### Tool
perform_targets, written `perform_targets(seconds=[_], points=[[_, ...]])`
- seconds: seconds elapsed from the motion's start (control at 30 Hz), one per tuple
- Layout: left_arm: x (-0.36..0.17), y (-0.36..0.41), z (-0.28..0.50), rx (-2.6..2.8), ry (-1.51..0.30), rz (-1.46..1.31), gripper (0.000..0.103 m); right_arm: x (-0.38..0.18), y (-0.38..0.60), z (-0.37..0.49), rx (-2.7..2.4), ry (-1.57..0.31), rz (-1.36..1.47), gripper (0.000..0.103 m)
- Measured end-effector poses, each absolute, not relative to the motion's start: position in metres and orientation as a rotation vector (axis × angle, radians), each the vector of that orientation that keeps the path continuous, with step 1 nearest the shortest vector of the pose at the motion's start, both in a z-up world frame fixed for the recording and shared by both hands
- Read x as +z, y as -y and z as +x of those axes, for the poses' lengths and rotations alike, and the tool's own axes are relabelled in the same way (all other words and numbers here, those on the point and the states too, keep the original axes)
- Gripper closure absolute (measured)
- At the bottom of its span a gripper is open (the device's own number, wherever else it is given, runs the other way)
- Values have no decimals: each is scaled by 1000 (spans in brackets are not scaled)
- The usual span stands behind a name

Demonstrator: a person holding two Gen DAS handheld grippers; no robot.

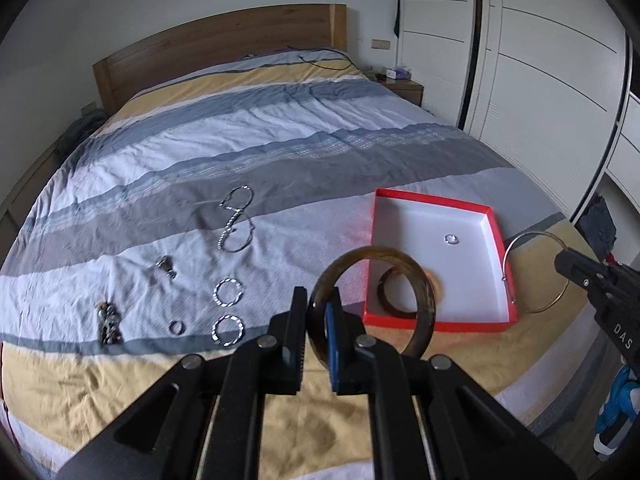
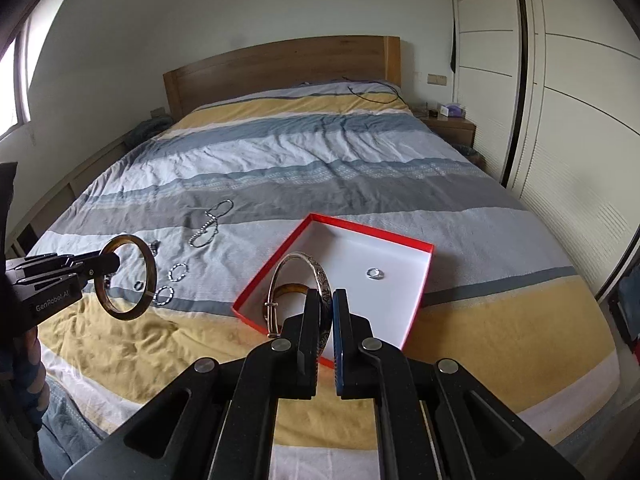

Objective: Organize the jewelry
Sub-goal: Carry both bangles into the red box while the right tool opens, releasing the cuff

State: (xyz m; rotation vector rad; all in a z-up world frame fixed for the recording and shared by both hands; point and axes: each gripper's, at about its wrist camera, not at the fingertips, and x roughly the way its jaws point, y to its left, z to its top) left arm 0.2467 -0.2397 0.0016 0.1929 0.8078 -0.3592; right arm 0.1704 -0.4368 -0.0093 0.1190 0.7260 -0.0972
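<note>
The left gripper (image 1: 319, 312) is clamped on a brown bangle (image 1: 420, 280), standing upright between its fingers. The right gripper (image 2: 326, 312) pinches a silver bangle (image 2: 316, 266); beyond its fingertips lies the red box (image 2: 416, 312), holding a small ring (image 2: 375, 273) and another brown bangle (image 2: 290, 290).

A dark brown bangle (image 1: 420, 280) of glossy, horn-like look is clamped in the left hand-held gripper (image 1: 318, 344), whose matt black plastic fingers are ribbed on the inner faces. A polished silver metal bangle (image 2: 320, 276) with an engraved outer face is clamped in the right hand-held gripper (image 2: 326, 340). The red box (image 2: 276, 256) is seen as smooth card, matt white inside. The bed cover (image 1: 280, 132) is wrinkled woven cloth. The headboard (image 2: 280, 68) is shown as matt wood.
</note>
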Motion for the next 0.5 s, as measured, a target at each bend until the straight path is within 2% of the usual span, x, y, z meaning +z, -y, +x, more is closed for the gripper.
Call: perform_targets(seconds=[0.5], points=[[-76,360,347,-396,-895,286,95,-91,509,277,-107,-864,90,96]])
